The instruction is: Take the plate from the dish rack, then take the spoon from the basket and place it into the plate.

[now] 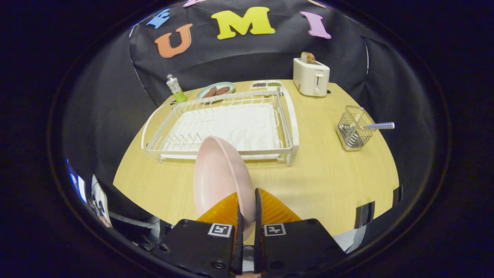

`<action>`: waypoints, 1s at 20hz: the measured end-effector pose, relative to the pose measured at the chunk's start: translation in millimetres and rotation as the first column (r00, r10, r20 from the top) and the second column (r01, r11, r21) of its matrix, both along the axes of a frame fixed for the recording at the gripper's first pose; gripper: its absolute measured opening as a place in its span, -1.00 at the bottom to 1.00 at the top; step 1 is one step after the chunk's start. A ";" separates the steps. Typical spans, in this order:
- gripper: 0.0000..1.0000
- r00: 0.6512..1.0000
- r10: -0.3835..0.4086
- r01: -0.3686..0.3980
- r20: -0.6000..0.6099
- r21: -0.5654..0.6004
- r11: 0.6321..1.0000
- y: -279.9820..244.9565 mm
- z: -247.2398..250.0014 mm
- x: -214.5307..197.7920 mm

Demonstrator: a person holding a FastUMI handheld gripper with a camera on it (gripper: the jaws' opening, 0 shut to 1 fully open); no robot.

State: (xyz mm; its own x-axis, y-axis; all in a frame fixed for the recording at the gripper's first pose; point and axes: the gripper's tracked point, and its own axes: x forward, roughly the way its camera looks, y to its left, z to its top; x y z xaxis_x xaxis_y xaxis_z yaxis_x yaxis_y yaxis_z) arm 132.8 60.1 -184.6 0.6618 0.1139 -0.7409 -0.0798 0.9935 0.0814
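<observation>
Holding the pink plate (220, 173) on edge, the gripper (247, 210) at the bottom centre of the frame has its fingers narrowed onto the rim, one on each face. The plate stands upright above the table (332, 185), clear of the rack (231, 123) in the middle of the frame. The grip takes only a small bite of rim, so the plate could pivot or slip out if it is swung fast, and an edge-first landing could let it roll or tip. It likely needs laying flat on the bare wood in front of the rack. The spoon (380, 125) pokes out of the basket (353, 133) at right, well apart. The toaster (310, 77), a bottle (175, 88) and food dishes (216, 90) sit beyond the rack, out of the way.
</observation>
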 end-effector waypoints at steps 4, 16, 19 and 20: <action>-0.67 0.999 0.001 0.004 -0.034 0.133 0.991 -4.5 -21.7 -2.8; -0.46 0.989 0.031 0.013 -0.141 0.298 0.955 -41.0 -75.1 4.8; -0.31 0.995 -0.004 0.027 -0.099 0.233 0.972 -50.2 -73.6 9.3; -0.28 0.996 -0.049 0.064 -0.074 0.209 0.976 -56.9 -71.1 13.3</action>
State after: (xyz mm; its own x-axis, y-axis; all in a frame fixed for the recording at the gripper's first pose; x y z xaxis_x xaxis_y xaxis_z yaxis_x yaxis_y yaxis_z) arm 146.1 3.2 -255.8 0.6204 0.2364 -0.7478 -0.0109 0.9560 0.2932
